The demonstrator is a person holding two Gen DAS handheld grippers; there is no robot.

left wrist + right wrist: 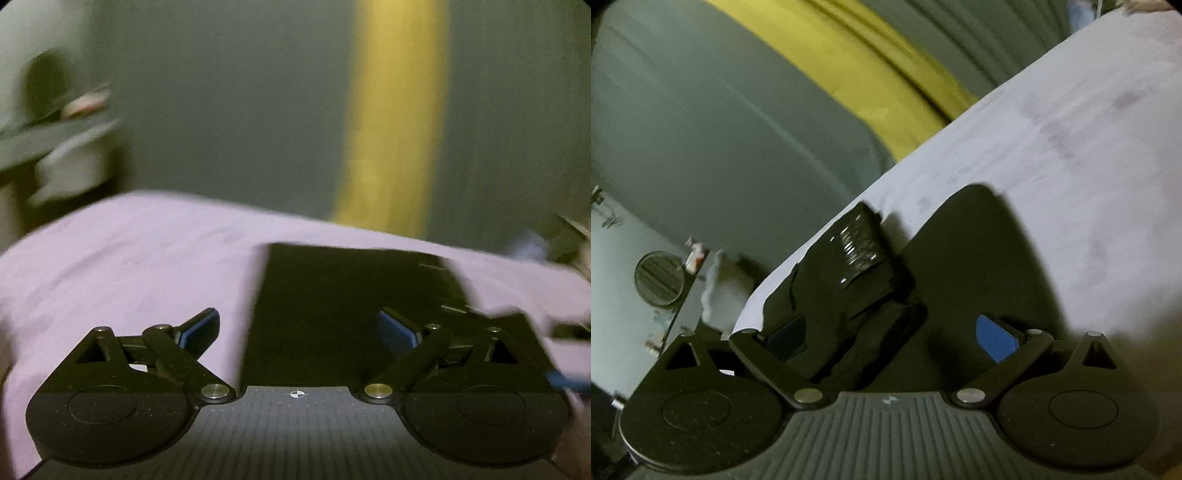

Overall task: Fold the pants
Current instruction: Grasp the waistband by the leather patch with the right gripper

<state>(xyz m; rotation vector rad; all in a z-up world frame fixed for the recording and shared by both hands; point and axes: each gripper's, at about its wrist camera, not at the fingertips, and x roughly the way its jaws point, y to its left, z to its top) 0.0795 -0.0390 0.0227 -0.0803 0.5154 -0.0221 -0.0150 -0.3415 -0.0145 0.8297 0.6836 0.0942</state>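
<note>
Fold step done: left gripper (298,332) wide open, empty, folded pants (351,295) ahead between jaws. Right gripper (894,332) open, empty, over pants (960,258). Next: regrasp for another fold.

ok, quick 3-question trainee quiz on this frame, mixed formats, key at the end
1. True or false: the left gripper is clamped on the black pants.
2. What colour is the sheet that the pants lie on? A) lilac B) red C) green
3. Fill in: behind the bed hangs a ____ strip of curtain between grey ones.

Key:
1. False; its jaws stand open, with nothing between the pads.
2. A
3. Yellow
</note>
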